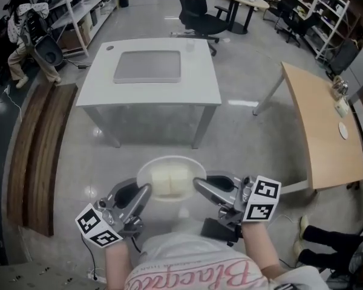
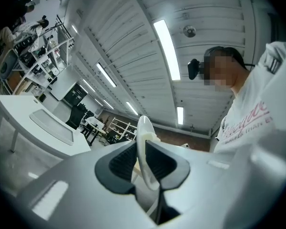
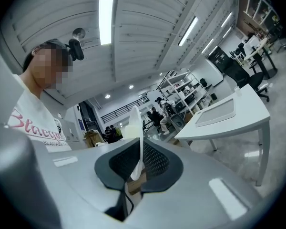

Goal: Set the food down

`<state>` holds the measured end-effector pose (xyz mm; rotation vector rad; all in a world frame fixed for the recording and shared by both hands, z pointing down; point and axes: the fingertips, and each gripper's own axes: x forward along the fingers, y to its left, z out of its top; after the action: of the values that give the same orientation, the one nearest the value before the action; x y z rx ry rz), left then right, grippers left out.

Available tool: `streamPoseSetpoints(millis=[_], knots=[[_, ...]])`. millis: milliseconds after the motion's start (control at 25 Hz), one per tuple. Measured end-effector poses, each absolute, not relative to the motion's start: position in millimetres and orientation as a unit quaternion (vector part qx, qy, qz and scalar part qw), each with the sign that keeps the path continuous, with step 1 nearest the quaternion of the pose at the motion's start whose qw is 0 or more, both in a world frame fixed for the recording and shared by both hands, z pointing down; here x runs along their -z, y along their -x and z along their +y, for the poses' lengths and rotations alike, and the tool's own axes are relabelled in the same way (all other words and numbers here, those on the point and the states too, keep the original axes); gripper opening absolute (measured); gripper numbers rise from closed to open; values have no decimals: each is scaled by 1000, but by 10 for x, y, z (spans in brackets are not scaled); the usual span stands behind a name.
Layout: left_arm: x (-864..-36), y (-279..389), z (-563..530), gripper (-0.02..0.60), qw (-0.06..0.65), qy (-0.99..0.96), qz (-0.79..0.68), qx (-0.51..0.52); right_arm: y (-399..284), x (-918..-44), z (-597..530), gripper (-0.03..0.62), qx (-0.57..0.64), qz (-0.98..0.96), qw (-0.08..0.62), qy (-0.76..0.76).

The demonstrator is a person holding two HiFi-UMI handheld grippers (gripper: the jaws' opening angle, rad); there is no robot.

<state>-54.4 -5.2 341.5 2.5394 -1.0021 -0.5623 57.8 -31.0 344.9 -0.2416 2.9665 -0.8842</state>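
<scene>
Ahead, across polished floor, a white table (image 1: 199, 95) bearing a grey mat (image 1: 147, 66) was seen, well apart from the plate (image 1: 144, 175). That plate, with pale food (image 1: 169, 182) on it, was held in the air, its rim clamped on opposite sides by the left gripper (image 1: 146, 192) and the right gripper (image 1: 196, 185). Nothing was judged set down yet; the carrying and lowering were left to do.

White shirt (image 1: 169, 249) with pink, seemingly cursive lettering (image 1: 190, 277).

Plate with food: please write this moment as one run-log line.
left gripper: shut on plate rim | right gripper: shut on plate rim | food: on plate | white table: ahead
</scene>
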Motion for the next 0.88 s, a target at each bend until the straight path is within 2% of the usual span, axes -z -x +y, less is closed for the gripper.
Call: streamPoseSetpoints(millis=[160,240,400,880], knots=[[-3395,573,-335,46,169,-890,-368,209,-641,-3430,-618,11,269,960,6,82],[-3406,568,-437,24,178,-887,-367,217,-673,-3420,-722,9,265,961,4,79],[-3423,557,-547,18,203,-882,-358,231,-694,-3443,-836,11,273,959,6,75],[-3567,773,-958,20,229,-861,-385,241,-487,-3604,-1209,31,251,964,-19,87]])
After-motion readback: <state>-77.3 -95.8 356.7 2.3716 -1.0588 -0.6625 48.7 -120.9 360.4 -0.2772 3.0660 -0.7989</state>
